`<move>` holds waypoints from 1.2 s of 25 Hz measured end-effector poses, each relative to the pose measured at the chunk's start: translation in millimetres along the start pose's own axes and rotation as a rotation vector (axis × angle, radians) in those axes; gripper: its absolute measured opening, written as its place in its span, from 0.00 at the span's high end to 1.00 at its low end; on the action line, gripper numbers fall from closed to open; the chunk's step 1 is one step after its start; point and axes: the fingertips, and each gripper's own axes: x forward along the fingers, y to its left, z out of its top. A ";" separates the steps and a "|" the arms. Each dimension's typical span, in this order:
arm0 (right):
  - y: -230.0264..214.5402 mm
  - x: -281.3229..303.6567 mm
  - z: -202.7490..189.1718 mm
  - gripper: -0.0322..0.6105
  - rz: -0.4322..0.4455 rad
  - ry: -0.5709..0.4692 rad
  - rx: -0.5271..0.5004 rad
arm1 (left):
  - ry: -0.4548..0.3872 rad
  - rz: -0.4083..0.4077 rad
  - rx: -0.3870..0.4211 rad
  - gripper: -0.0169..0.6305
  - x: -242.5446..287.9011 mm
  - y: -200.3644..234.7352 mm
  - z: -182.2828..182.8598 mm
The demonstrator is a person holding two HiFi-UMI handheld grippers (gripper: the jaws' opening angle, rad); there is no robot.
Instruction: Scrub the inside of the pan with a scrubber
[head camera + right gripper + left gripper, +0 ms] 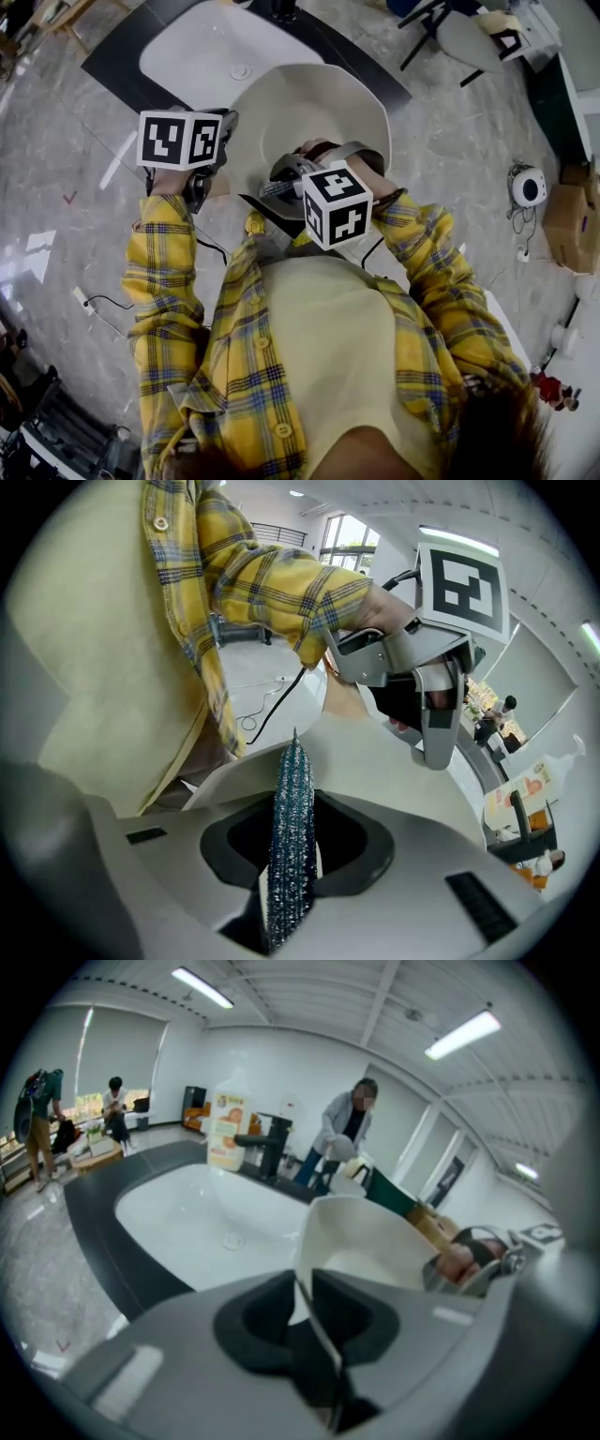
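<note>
Cream-white and smooth, the wide, shallow pan [309,112] hangs tilted in front of the person's chest, above the near edge of the dark counter [103,1232] and just short of the white oval sink [187,1213].

The left gripper [302,1283] has its jaws pinched on the pan's thin left rim, one pad inside the wall and one outside. The right gripper [291,808] is clamped on a flat blue-and-silver glittery mesh scrubber [291,761], seen edge-on, with its tip standing clear of the jaws. It points towards the pan's inner surface, and I cannot tell whether it touches.

The pan looks rigid and slick, and large enough to weigh on a one-sided hold. With only a narrow strip of rim pinched, it is likely to swing or slip once the scrubbing presses on it. A deep bite over the rim, close to where the pressure lands, seems the safest hold, since no handle is in view.

The scrubber looks light, soft and springy. Holding it across the middle, as here, leaves a free edge to bend against the curved wall.
</note>
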 end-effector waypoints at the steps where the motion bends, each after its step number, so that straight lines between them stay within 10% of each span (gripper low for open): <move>1: 2.3 -0.9 -0.6 0.82 0.018 0.002 -0.014 | 0.000 0.002 0.000 0.88 -0.3 -0.2 -0.2; 30: 64.0 -40.3 -67.1 0.82 0.448 0.346 -0.429 | 0.007 0.003 0.001 0.88 -2.1 -2.1 2.5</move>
